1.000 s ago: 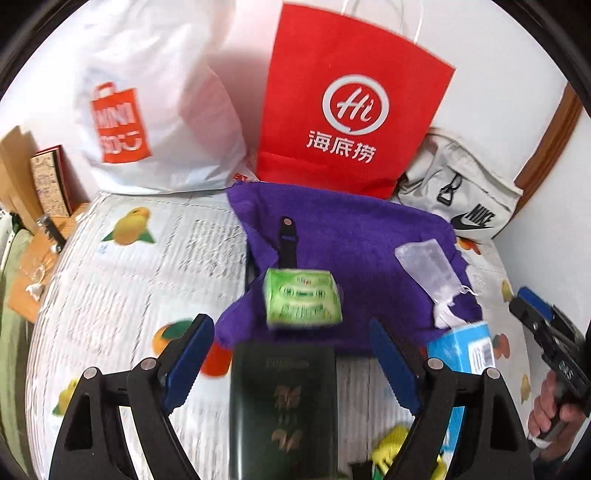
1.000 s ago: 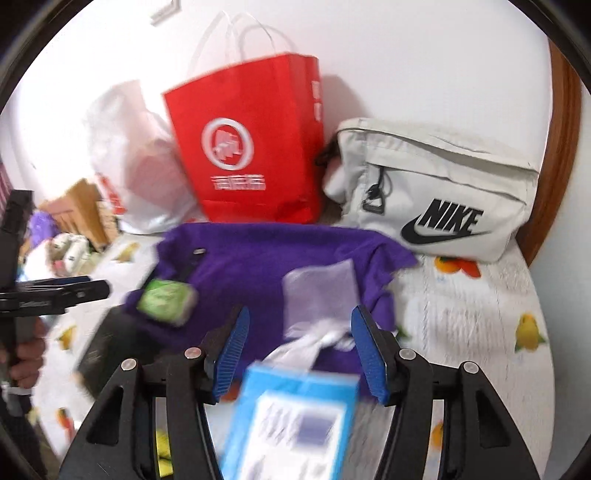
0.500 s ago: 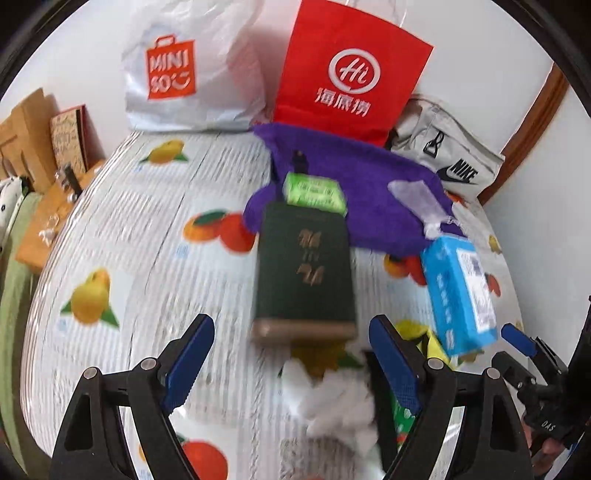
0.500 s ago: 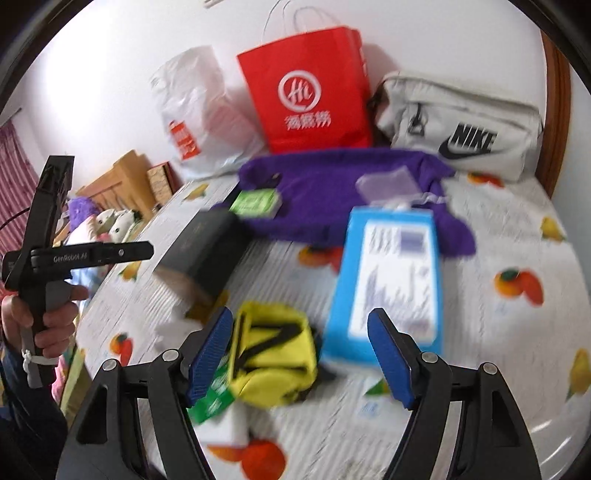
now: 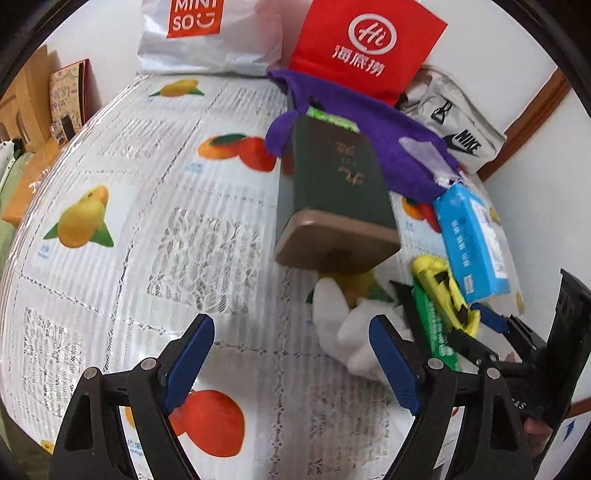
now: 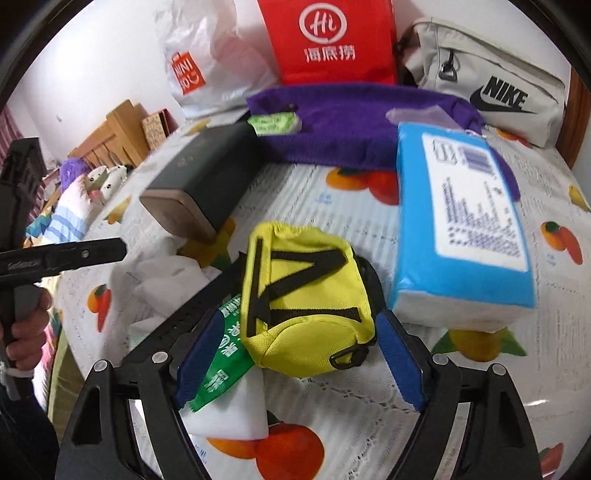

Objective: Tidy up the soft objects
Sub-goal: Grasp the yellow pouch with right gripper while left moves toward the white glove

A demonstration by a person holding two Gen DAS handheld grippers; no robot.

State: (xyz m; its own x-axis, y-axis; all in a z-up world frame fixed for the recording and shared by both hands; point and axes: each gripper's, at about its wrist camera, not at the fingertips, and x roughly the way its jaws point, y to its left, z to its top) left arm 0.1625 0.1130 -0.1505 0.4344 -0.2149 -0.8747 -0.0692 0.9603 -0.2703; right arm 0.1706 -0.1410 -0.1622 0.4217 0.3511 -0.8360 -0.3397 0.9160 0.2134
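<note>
Hovering wide apart, w/ nothing held: left gripper [image 5: 291, 363], right gripper [image 6: 297, 360]; 1 yellow pouch [image 6: 306, 291].

"MINISO" in white on an orange panel of the white plastic bag [image 5: 207, 33], "Hi" in a circle above 海底捞 on the red paper bag [image 5: 365, 48], "NIKE" with swoosh on the grey pouch [image 6: 495, 88], unreadable small print on the blue pack [image 6: 465, 206], blurred gold characters on the dark green box [image 5: 340, 184]
</note>
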